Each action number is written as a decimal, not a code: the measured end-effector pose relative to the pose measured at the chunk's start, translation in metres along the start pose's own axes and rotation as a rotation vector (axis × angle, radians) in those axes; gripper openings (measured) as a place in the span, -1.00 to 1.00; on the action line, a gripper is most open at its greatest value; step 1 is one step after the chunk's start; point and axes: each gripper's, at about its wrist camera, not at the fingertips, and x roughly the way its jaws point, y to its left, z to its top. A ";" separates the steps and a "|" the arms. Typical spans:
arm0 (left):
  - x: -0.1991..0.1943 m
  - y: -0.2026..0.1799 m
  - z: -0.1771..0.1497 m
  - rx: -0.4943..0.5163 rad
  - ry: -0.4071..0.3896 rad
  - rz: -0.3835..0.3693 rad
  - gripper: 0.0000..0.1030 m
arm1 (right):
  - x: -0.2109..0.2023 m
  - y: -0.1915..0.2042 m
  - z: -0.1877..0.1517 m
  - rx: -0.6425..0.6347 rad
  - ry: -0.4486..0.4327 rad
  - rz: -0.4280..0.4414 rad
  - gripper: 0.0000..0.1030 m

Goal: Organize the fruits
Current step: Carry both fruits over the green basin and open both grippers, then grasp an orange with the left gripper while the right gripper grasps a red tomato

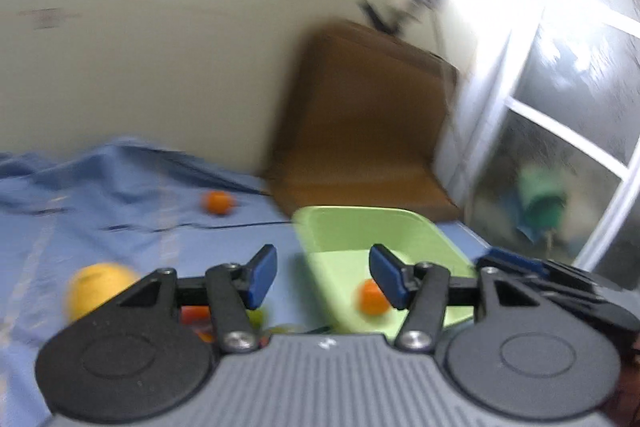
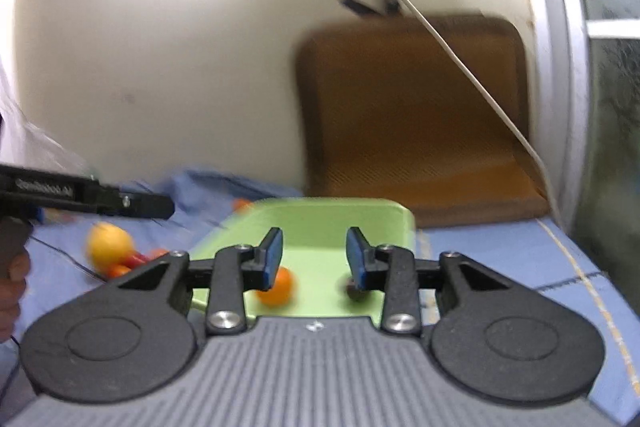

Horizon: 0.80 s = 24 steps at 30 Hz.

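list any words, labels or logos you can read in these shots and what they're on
Nothing can be read for sure.
White lettering on the side of the left gripper, seen from the right wrist view: too blurred to read.
Small white logo mark on the grey body behind the right gripper: a symbol, not words.
The same small mark on the left gripper's body: no letters.
The green tray and the fruits show no text.

daylight floods in from the window (image 1: 560,75), blowing out the upper right of the left view. both views are smeared by motion blur, softening the fruit, and fisheye bending curves the wall (image 2: 160,47) and darkens the corners.
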 end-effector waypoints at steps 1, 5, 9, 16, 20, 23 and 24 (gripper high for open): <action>-0.012 0.012 -0.006 -0.017 -0.007 0.026 0.02 | -0.005 0.008 -0.001 0.006 -0.016 0.033 -0.26; -0.035 0.051 -0.034 -0.068 0.028 0.129 0.00 | -0.001 0.048 -0.013 -0.024 0.059 0.163 -0.24; -0.039 0.070 -0.055 -0.140 0.073 0.089 0.01 | 0.017 0.089 -0.031 -0.072 0.162 0.226 -0.24; -0.030 0.046 -0.070 0.018 0.085 0.023 0.17 | 0.042 0.104 -0.030 -0.079 0.228 0.162 -0.24; -0.009 0.031 -0.075 0.092 0.129 0.025 0.27 | 0.062 0.106 -0.015 -0.150 0.250 0.167 -0.24; 0.000 0.023 -0.080 0.118 0.144 0.033 -0.19 | 0.078 0.106 -0.015 -0.215 0.304 0.193 -0.25; -0.001 0.028 -0.079 0.112 0.143 0.031 -0.18 | 0.084 0.109 -0.015 -0.252 0.317 0.201 -0.25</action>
